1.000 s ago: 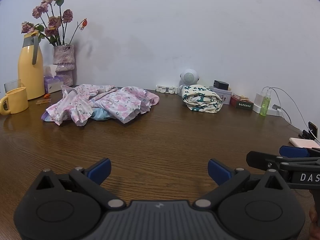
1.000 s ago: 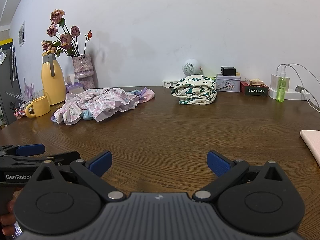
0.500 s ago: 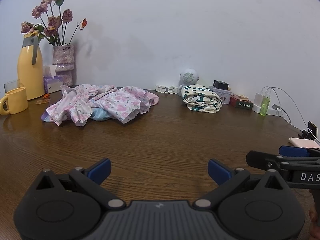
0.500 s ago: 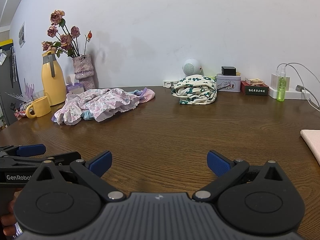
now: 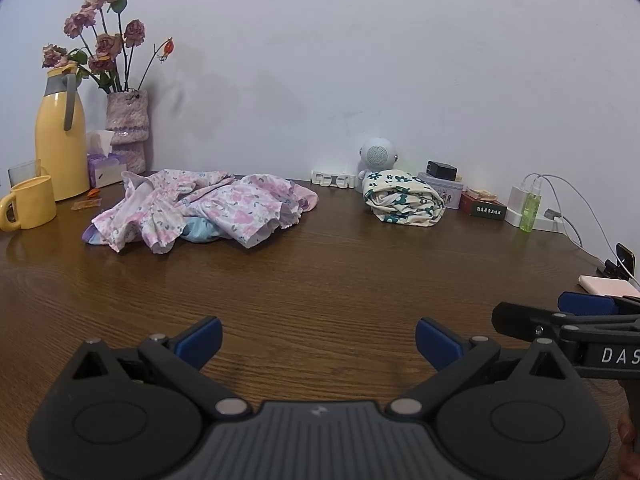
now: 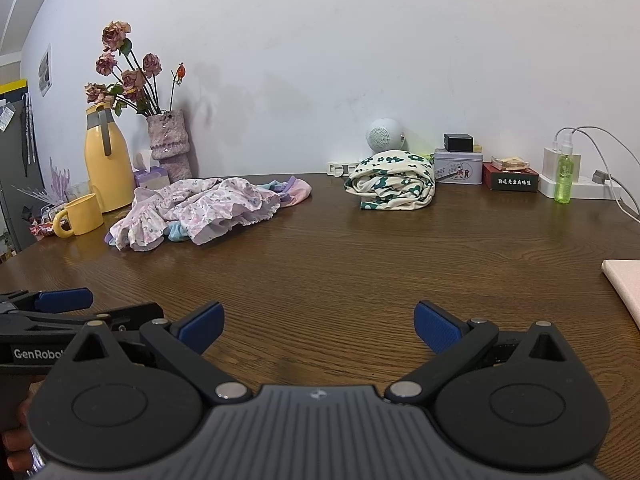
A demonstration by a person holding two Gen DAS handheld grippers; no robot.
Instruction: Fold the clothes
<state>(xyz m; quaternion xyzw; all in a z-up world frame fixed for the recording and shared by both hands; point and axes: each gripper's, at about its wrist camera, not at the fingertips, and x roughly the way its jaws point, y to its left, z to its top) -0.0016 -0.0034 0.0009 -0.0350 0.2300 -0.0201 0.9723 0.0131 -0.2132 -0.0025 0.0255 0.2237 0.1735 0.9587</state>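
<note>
A crumpled heap of pink floral clothes (image 5: 200, 208) (image 6: 200, 210) with a light-blue piece under it lies at the back left of the brown wooden table (image 5: 320, 280). A folded cream garment with green flowers (image 5: 404, 200) (image 6: 392, 182) sits at the back centre near the wall. My left gripper (image 5: 318, 340) hovers low over the near table, open and empty, far from both. My right gripper (image 6: 318, 326) is beside it, also open and empty. Each gripper shows at the edge of the other's view, the right gripper (image 5: 560, 316) and the left gripper (image 6: 80, 308).
A yellow jug (image 5: 60, 140), yellow mug (image 5: 30, 206), vase of dried roses (image 5: 126, 132) and tissue box stand back left. A round white speaker (image 5: 376, 156), tins, a green spray bottle (image 5: 530, 212) and charger cables line the back right. A pink pad (image 6: 624, 284) lies at the right edge.
</note>
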